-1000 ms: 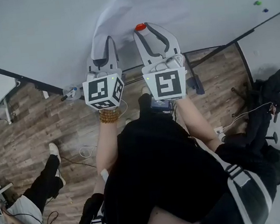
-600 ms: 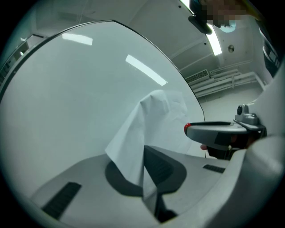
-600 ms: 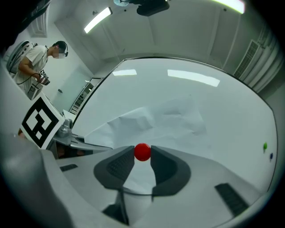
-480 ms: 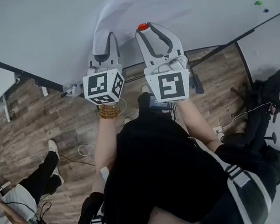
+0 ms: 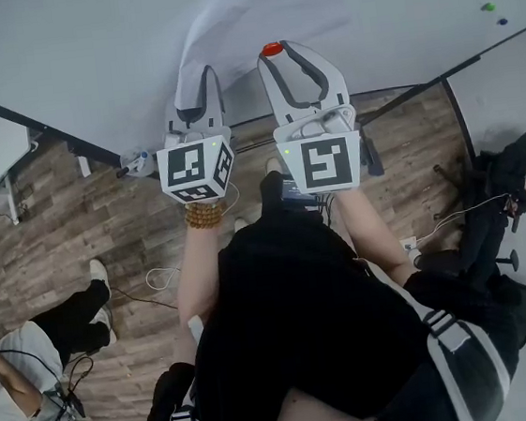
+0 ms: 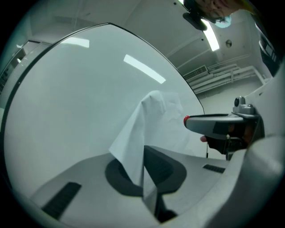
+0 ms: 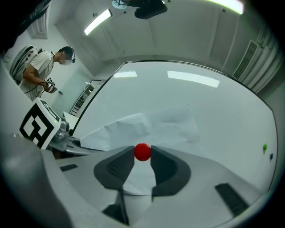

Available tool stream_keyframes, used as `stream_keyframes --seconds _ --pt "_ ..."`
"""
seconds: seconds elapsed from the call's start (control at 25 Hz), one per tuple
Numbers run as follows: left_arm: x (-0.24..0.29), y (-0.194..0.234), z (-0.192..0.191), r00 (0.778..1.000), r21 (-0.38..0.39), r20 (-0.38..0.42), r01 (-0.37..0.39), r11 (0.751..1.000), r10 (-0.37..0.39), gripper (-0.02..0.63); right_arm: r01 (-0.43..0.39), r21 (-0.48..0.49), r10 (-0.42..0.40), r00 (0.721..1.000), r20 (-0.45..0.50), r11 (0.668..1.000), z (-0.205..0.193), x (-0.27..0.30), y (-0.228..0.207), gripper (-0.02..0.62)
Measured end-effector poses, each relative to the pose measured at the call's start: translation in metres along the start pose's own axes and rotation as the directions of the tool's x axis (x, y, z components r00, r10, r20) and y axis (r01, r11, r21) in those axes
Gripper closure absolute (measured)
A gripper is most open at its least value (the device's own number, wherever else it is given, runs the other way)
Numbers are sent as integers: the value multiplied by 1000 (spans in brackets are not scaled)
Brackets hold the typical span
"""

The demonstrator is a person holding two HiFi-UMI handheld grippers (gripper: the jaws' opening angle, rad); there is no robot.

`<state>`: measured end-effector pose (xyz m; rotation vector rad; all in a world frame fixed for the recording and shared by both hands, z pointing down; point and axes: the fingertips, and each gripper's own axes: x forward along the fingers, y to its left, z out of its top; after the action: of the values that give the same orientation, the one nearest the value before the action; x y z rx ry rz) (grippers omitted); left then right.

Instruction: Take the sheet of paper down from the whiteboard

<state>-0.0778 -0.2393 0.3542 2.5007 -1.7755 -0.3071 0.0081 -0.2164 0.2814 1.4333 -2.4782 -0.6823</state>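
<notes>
A white sheet of paper [image 5: 259, 12] hangs crumpled on the whiteboard [image 5: 84, 46]. My left gripper [image 5: 199, 75] is shut on the sheet's lower left corner, and that corner [image 6: 133, 147] stands off the board between its pads. My right gripper [image 5: 275, 52] is shut on a round red magnet [image 7: 142, 152] held at its very fingertips, in front of the paper [image 7: 164, 122]. I cannot tell whether the magnet touches the board. In the left gripper view the right gripper [image 6: 213, 124] shows at the right with the red tip [image 6: 186, 119].
A green magnet [image 5: 484, 7] and a blue one [image 5: 499, 21] sit on the board's far right. Below is a wood floor [image 5: 68, 236] with cables. One person [image 5: 40, 409] sits at the lower left, another [image 5: 514, 176] at the right.
Both grippers stay where they were, each with the same hold. The seated person at the lower left of the head view has shifted.
</notes>
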Motion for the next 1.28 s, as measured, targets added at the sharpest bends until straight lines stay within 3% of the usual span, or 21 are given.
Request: stream_keyframes --seconds 0.2,0.4,0.72,0.92,1.28 --pt "-18 -1 8 1000 58 7 -30 998 29 597 -11 17 11 1000 8 1000 2 -1 8 485" --pt "-36 0 22 994 142 19 -106 984 105 597 -21 20 21 1000 15 1000 5 -5 14 485" --pt "-61 9 32 981 122 38 -193 974 190 597 -25 41 24 1000 20 999 8 -16 22 485" --pt "-82 6 38 967 147 61 -253 956 246 597 -24 57 22 999 36 998 12 -30 29 485" --pt "-110 0 34 958 165 65 -286 944 279 597 -31 61 27 998 60 998 20 -54 42 485"
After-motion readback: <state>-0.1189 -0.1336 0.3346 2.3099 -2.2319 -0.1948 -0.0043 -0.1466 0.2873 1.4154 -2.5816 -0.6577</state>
